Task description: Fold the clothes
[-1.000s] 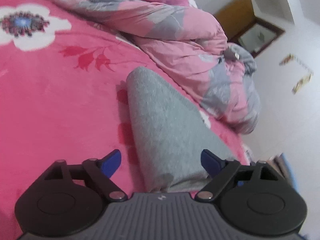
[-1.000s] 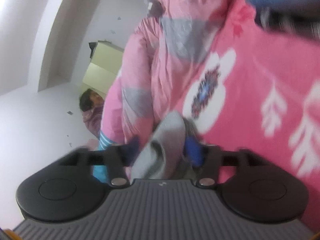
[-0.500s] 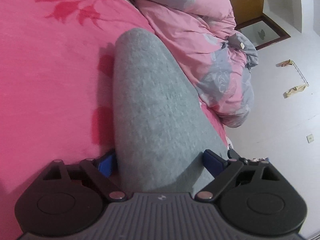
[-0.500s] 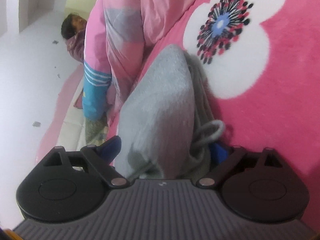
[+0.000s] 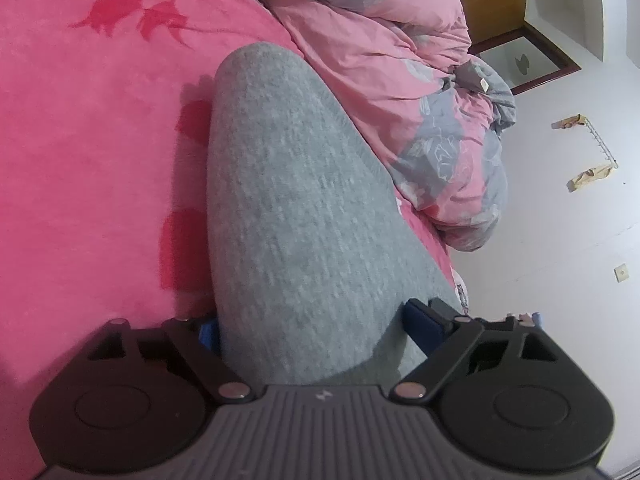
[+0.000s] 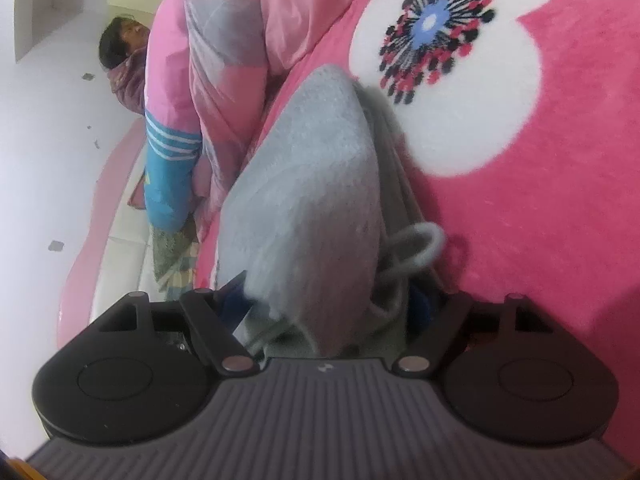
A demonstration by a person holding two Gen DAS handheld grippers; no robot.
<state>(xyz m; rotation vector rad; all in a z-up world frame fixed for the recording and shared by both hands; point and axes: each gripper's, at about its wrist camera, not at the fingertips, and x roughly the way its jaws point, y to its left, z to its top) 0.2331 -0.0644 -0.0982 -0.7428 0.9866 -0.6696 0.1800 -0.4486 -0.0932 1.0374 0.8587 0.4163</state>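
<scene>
A folded grey garment (image 5: 288, 200) lies on the pink flowered blanket (image 5: 80, 140). My left gripper (image 5: 314, 320) straddles one end of it, jaws wide and closing slightly. The left blue pad (image 5: 208, 330) is half hidden by cloth. The right pad (image 5: 420, 320) stands at the cloth's edge. In the right wrist view the same garment (image 6: 312, 200) shows its layered end and a drawstring loop (image 6: 424, 240). My right gripper (image 6: 328, 300) is closing around this end, with cloth filling most of the gap and part of the left pad's (image 6: 236, 304) inner face still bare.
A rumpled pink and grey duvet (image 5: 400, 80) is heaped along the garment's far side (image 6: 224, 40). A blue striped piece of clothing (image 6: 168, 168) lies past the duvet, and a person (image 6: 120, 44) is beyond it. A framed picture (image 5: 520, 60) hangs on the white wall.
Both grippers moved in over the garment's ends, then held still. The right gripper let go of the cloth end, opened wide, and its fingers have come closer together again.
</scene>
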